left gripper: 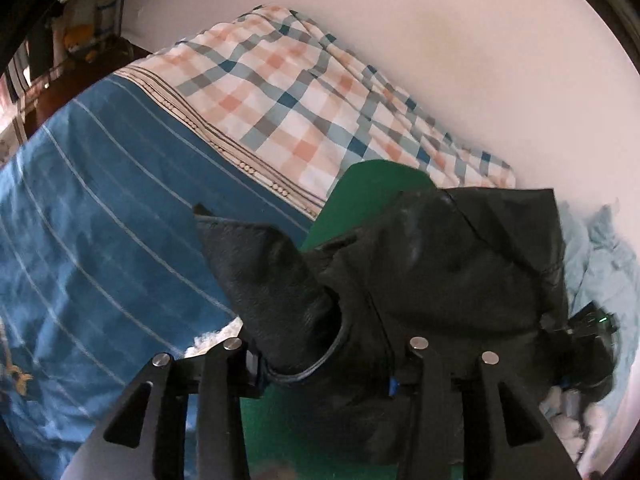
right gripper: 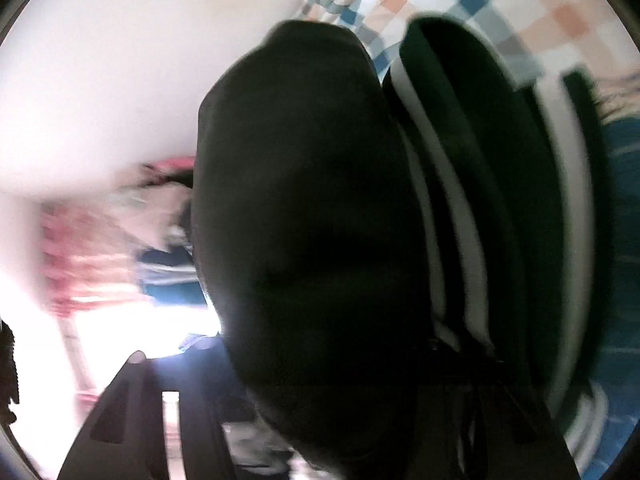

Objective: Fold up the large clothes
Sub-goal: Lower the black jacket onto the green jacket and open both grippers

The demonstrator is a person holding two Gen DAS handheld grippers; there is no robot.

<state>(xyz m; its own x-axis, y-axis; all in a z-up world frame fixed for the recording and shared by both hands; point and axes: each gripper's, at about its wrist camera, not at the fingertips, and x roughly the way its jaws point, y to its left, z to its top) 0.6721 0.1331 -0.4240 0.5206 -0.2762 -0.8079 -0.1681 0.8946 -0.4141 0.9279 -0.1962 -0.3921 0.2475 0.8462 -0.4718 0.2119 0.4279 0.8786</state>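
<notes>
Your left gripper (left gripper: pixel 324 364) points down at a bed, and a black jacket (left gripper: pixel 440 272) lies bunched right in front of it, its dark folds draped between and over the two fingers. You can't tell from this view whether the pads are pressing the cloth or merely standing either side of it, since the fabric hides the fingertips. The jacket rests on a green mat (left gripper: pixel 372 184), which lies on the blue striped bedsheet (left gripper: pixel 100 220); one sleeve (left gripper: pixel 272 280) sticks out toward the sheet with its open cuff facing the gripper. A plaid quilt (left gripper: pixel 288 92) is heaped along the white wall (left gripper: pixel 460 52), and pale blue cloth (left gripper: pixel 600 264) is crumpled beyond the jacket. Your right gripper (right gripper: pixel 320 420) shows only in a blurred picture: a black mass of the jacket fills the space between its fingers, and beside it runs dark fabric with white stripes (right gripper: pixel 472 220). Its jaw state can't be told.
</notes>
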